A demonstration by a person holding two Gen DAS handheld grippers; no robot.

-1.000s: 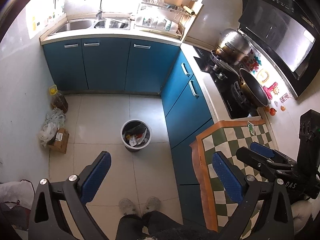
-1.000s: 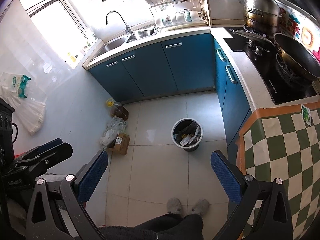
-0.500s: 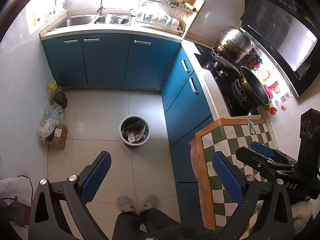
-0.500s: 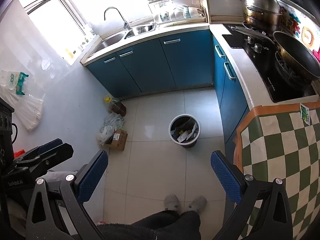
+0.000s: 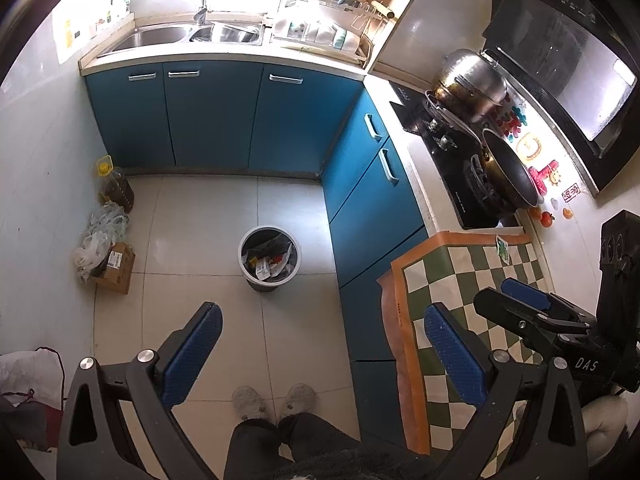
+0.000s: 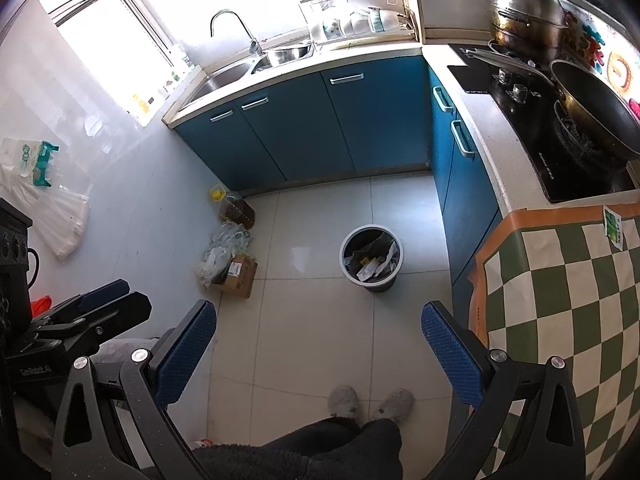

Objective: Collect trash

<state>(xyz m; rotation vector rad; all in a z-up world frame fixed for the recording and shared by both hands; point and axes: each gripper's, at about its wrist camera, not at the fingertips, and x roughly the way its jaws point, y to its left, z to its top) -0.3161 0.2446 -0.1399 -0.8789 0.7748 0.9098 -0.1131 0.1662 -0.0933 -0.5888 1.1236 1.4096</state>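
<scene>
Both grippers, left gripper [image 5: 322, 338] and right gripper [image 6: 318, 334], I hold spread and empty above bare floor tiles.
Trash bin [image 5: 269, 258] stands ahead on open floor, near blue cabinets [image 5: 372, 216]; cardboard box [image 5: 116, 268] and bags line the left wall.

The left tool [image 5: 320, 348] is matte black, its two fingers faced with blue dimpled pads [image 5: 454, 350] and pinned with round silver screws. The right tool [image 6: 318, 344] has the same black frame, blue pads [image 6: 186, 350] and silver screws; seen from the left wrist, its body bears white letters "DAS". The person wears dark fuzzy trousers [image 6: 320, 452] and grey fluffy slippers [image 6: 344, 400].
</scene>
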